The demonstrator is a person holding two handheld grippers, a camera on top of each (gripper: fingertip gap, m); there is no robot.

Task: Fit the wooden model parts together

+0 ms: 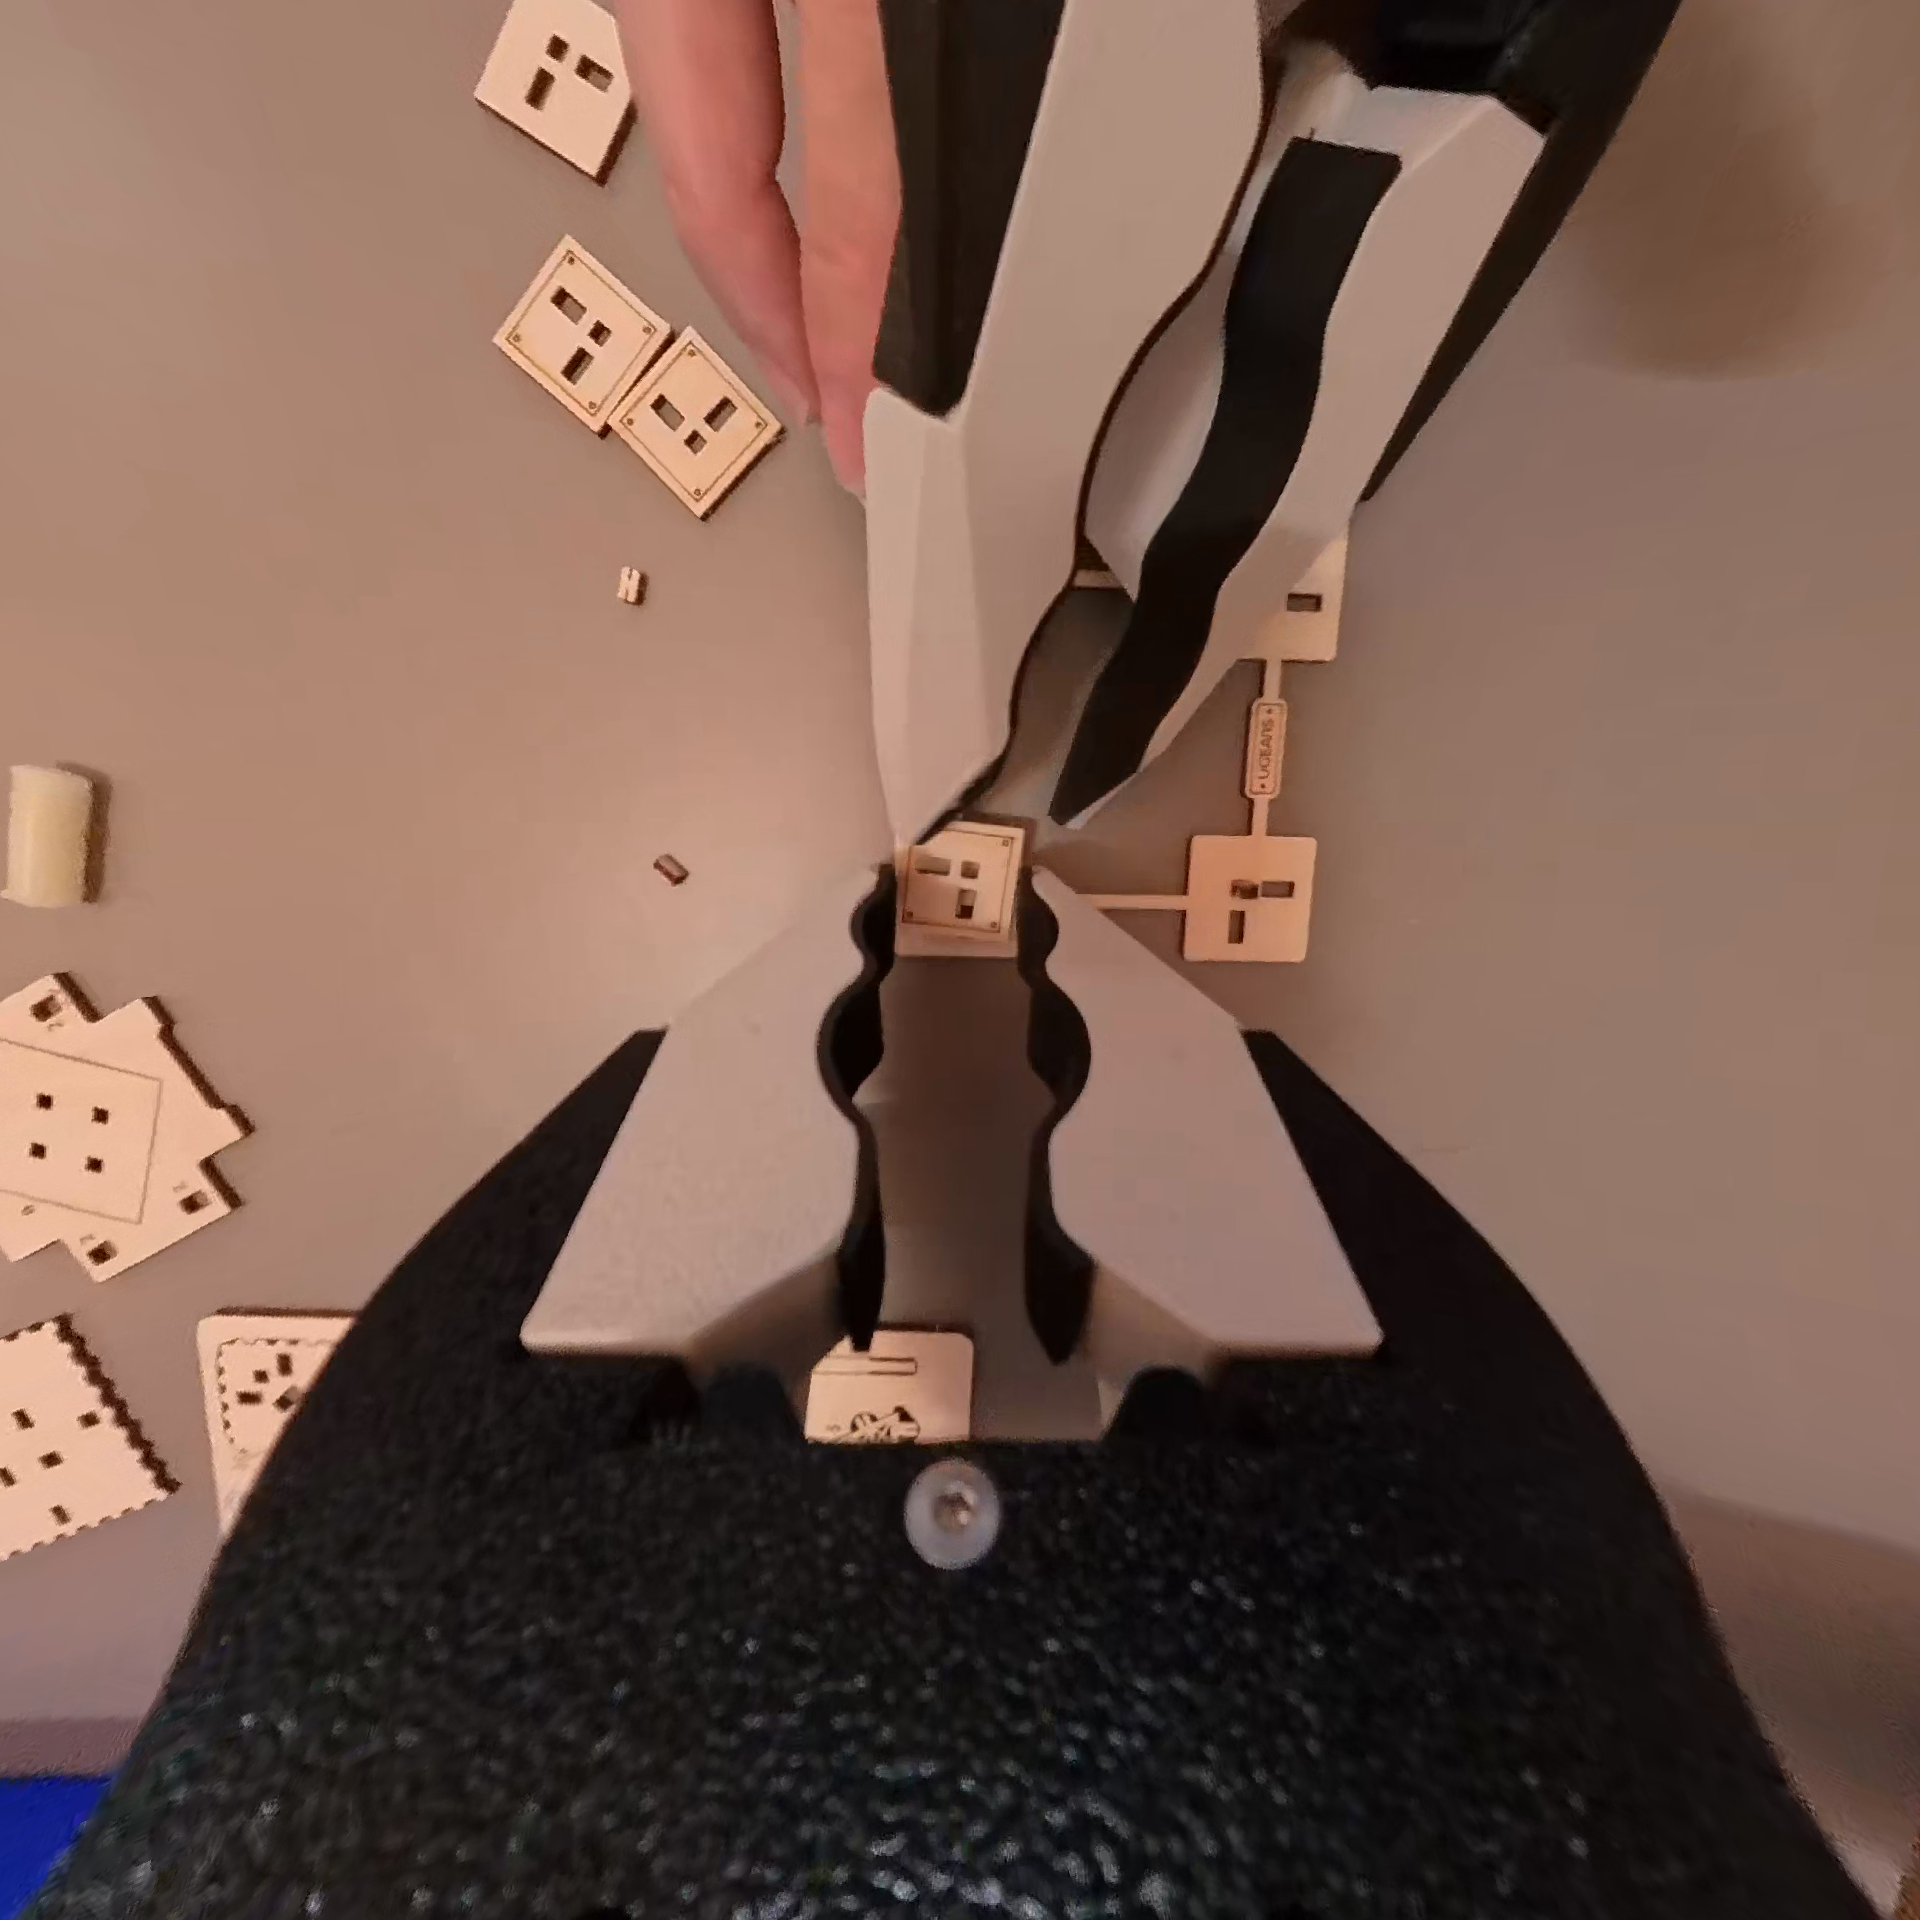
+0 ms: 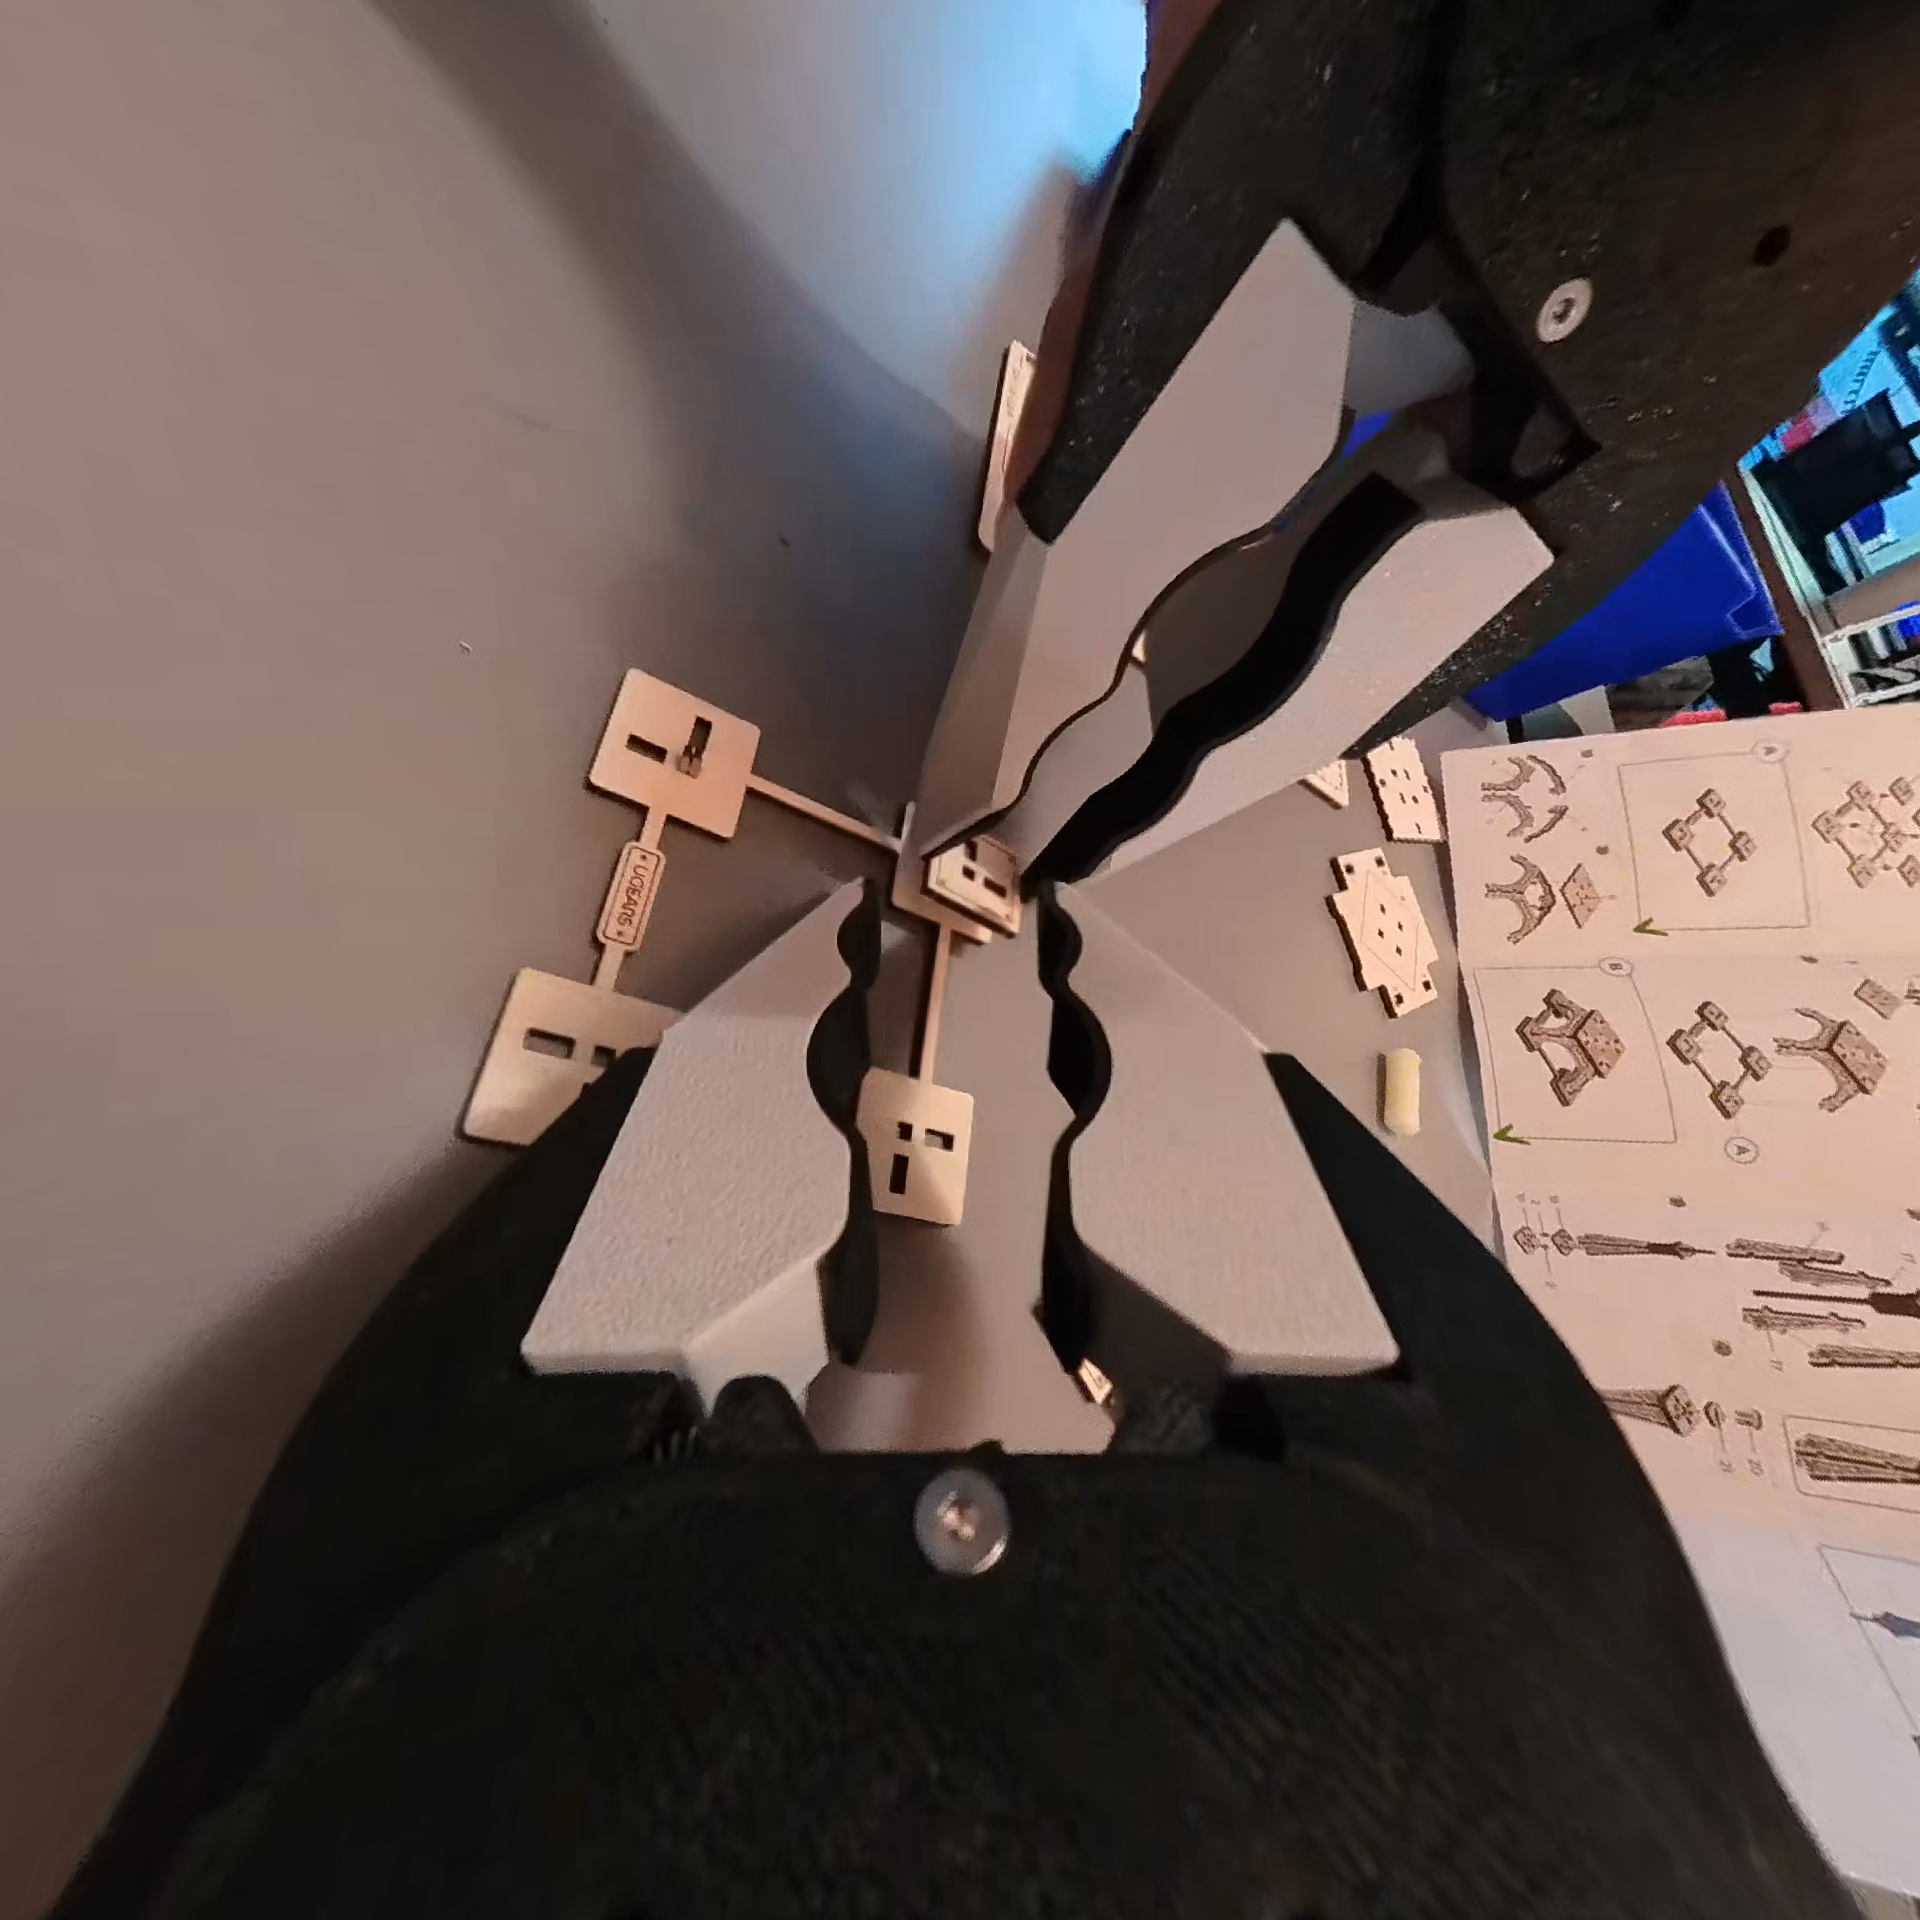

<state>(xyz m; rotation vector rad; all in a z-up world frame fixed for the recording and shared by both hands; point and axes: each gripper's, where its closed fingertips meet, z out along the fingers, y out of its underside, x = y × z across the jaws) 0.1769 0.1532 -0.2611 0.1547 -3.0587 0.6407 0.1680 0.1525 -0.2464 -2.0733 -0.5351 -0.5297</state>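
Both tools meet tip to tip over a small square tile [image 1: 958, 885] that sits on one corner pad of a wooden frame [image 1: 1250, 896] lying flat on the grey table [image 1: 1610, 831]. Left tool [image 1: 961, 883]: jaws abt tile-width apart, tips either side of the tile, prob. gripping it, though contact is hard to see. Right tool [image 2: 961, 891]: jaws part open w/ tips at the tile [image 2: 971, 878], hold unclear. Spare tiles [image 1: 582, 335] lie well left; instruction sheet [image 2: 1704, 1039] lies to the right.

Both grippers meet tip to tip, almost nose to nose. The left gripper [image 1: 961, 883] has its fingers closed on something small at the tips, while the right gripper [image 2: 961, 883] comes in opposite, its tips pinched in too. Bare fingers [image 1: 790, 239] show beside the right one.
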